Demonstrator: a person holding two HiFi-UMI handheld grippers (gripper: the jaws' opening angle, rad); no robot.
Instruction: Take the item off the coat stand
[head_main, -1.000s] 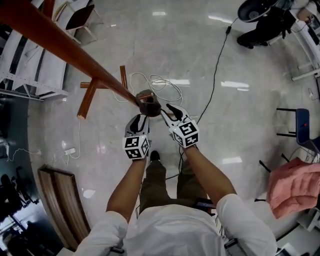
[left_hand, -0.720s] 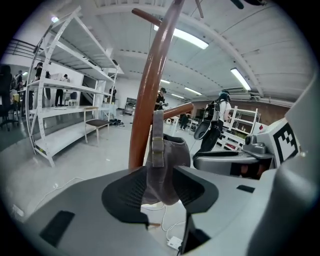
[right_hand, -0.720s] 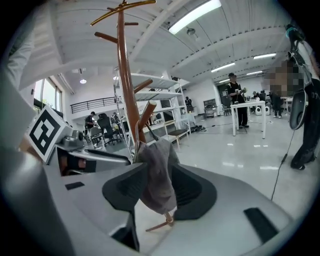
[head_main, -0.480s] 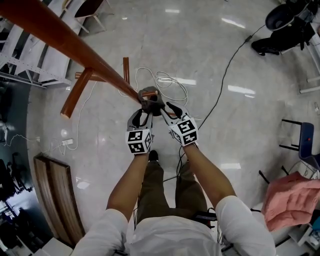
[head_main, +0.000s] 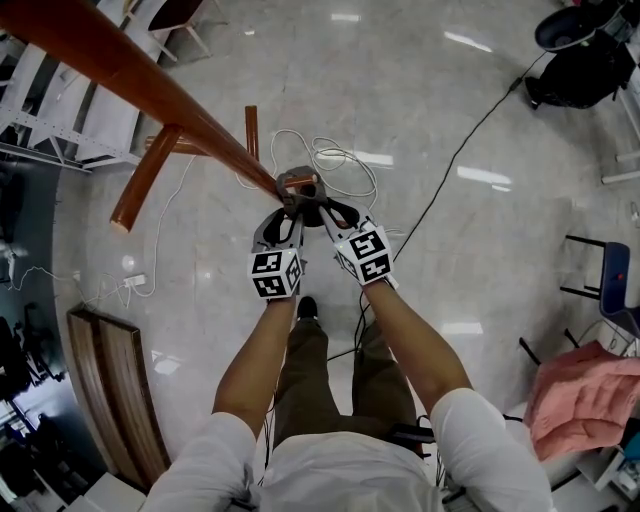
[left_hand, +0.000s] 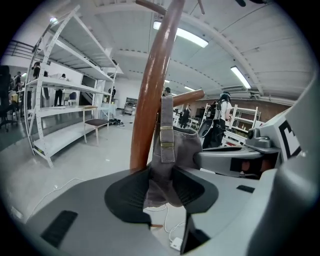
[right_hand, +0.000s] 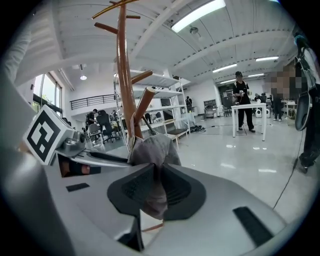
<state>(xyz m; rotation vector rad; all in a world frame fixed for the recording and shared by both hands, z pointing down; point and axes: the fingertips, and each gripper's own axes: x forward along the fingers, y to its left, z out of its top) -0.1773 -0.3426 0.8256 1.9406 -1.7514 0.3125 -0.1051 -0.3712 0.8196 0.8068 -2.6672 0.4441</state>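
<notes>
The grey cloth item (head_main: 298, 188), possibly a cap, hangs on a short peg low on the brown wooden coat stand (head_main: 140, 82), right against its pole, and a grey strap (left_hand: 166, 125) with two brass-coloured buckles runs up from it. The only print nearby is the black-and-white square markers on the cube of each gripper. Beneath the stand lies a pale, glossy stone floor (head_main: 480, 110) that mirrors the ceiling lights, with a white cable (head_main: 335, 165) in loose loops by the stand's base and a black cable (head_main: 450, 150) running away to the right. The room is a large white hall with metal shelving (left_hand: 60, 100), a white table (right_hand: 248, 106) with a person (right_hand: 241, 97) standing at it, and a pink cloth (head_main: 585, 385) draped at the right. The left gripper (left_hand: 161, 186) has its jaws spread wide, the cloth's lower edge hanging between them. The right gripper (right_hand: 156, 187) has its jaws closing, and a fold of the same cloth is pinched between them.
</notes>
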